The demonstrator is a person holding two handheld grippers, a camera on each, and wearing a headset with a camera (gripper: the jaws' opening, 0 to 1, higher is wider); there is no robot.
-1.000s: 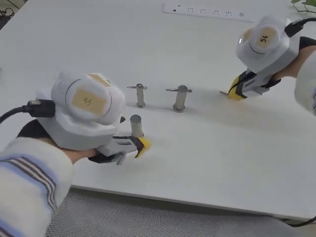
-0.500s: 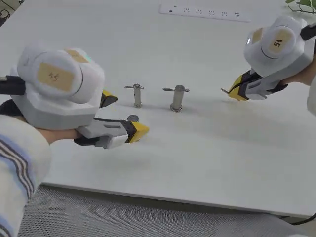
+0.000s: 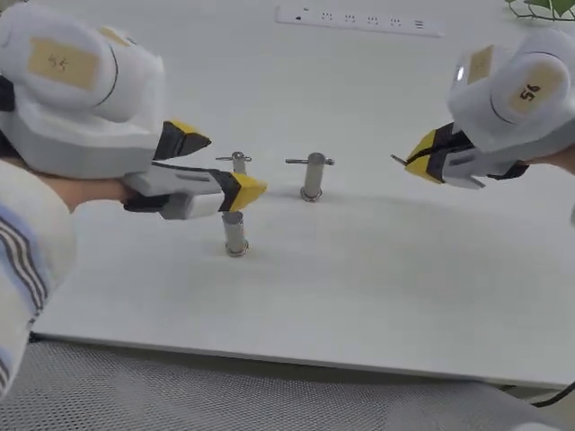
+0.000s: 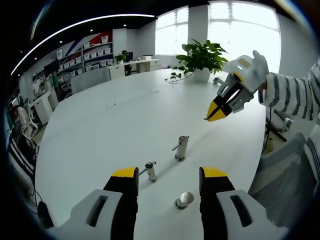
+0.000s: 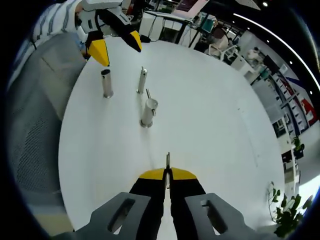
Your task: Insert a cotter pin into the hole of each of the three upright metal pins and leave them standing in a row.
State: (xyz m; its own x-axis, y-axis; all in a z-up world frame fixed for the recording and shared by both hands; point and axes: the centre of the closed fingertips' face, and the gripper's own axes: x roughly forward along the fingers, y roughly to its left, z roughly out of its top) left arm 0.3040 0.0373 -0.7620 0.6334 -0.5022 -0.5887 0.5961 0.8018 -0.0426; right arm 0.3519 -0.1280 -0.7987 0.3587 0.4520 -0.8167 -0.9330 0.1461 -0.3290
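Three upright metal pins stand on the white table [image 3: 377, 269]. The nearest pin [image 3: 235, 233] carries no cotter pin. The back left pin [image 3: 238, 162] and the back right pin [image 3: 312, 176] each have a cotter pin through the top. My left gripper [image 3: 218, 165] hovers open above the nearest pin, holding nothing; its own view looks down on the nearest pin [image 4: 184, 199]. My right gripper [image 3: 415, 162] is off to the right, shut on a cotter pin [image 5: 167, 162] that sticks out past its tips.
A white power strip [image 3: 359, 20] lies at the table's far edge, with a potted plant [image 4: 200, 57] beyond it. The table's front edge [image 3: 296, 364] is close, with grey mesh below. Bare table lies between the pins and my right gripper.
My left gripper has opened off the nearest pin and risen above it, leaving that pin standing free. The right gripper still holds its cotter pin in about the same place.
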